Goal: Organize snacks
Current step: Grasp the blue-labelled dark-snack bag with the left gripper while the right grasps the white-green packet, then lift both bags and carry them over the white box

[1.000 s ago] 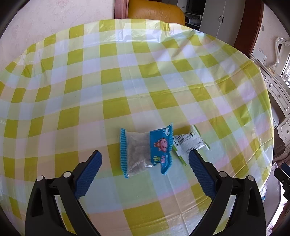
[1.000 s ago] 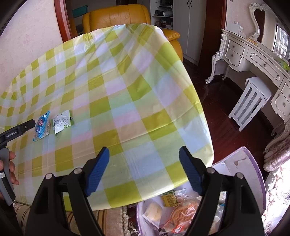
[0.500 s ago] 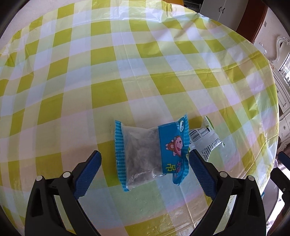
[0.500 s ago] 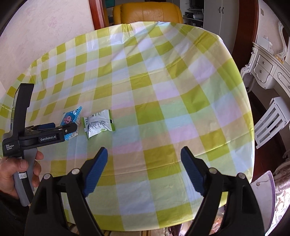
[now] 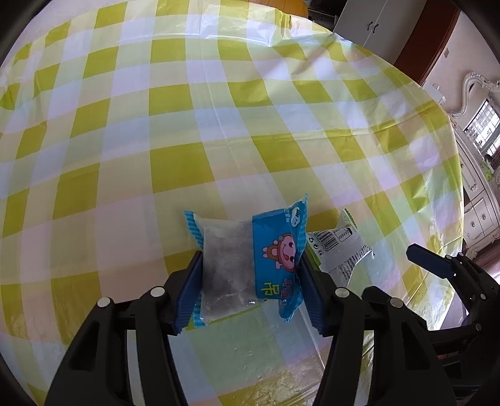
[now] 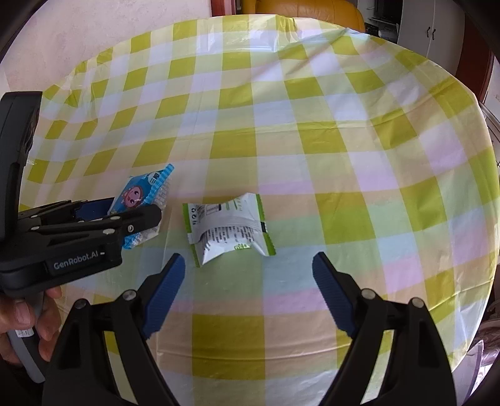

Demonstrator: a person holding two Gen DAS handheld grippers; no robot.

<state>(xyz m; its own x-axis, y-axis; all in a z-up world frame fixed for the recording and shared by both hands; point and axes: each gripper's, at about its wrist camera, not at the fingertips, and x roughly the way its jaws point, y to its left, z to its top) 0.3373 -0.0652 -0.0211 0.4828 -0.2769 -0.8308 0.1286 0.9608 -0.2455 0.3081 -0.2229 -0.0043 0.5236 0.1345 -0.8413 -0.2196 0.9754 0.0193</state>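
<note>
A blue snack packet (image 5: 225, 250) with a cartoon face and a clear window lies on the yellow checked tablecloth (image 5: 187, 125). My left gripper (image 5: 250, 257) is closing on it, with the packet between the jaws. Both blue pads press its sides and the wrapper buckles. In the right wrist view the same packet (image 6: 137, 193) shows in the left gripper (image 6: 137, 215). A white and green packet (image 6: 228, 225) lies just right of it, flat on the cloth (image 6: 312, 125). My right gripper (image 6: 247, 259) hovers open just in front of that packet, nothing between its fingers.
A hand (image 6: 28, 315) holds the left gripper's handle. An orange armchair (image 6: 297, 6) stands behind the table. A white cabinet (image 5: 375, 28) and a white dresser (image 5: 481, 203) stand beyond the table's right edge. The right gripper's finger (image 5: 428, 264) sits near the white packet (image 5: 337, 246).
The left jaws have gone from wide apart to pressing the blue packet. The right gripper has swung left from the table's edge and a bag of snacks below to the white packet.
</note>
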